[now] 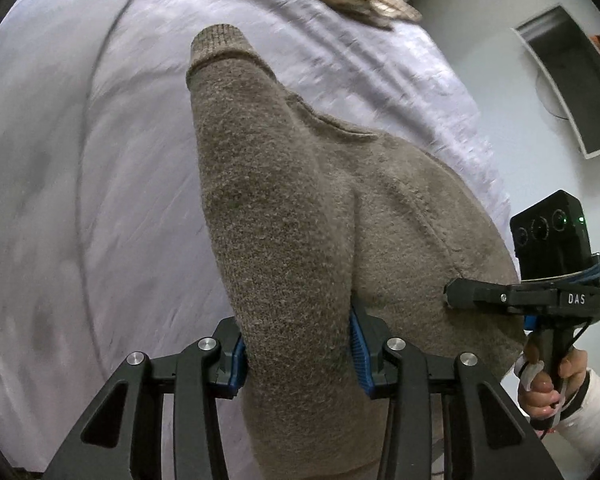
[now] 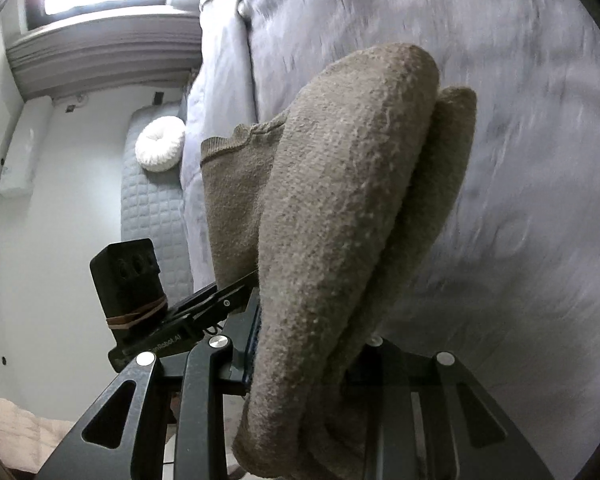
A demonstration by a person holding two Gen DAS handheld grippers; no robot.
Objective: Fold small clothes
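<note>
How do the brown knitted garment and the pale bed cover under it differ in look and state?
The brown knitted garment is coarse and fuzzy; the bed cover looks smooth with fine wrinkles. The garment is bunched in folds and clamped by the left gripper and the right gripper; the cover lies spread out, ungripped. Both are soft fabric.

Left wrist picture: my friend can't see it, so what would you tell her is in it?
A fuzzy brown sweater hangs pinched in the left tool above a pale lavender bedspread. At the right edge, the right tool, held by a hand, grips the same sweater.
</note>
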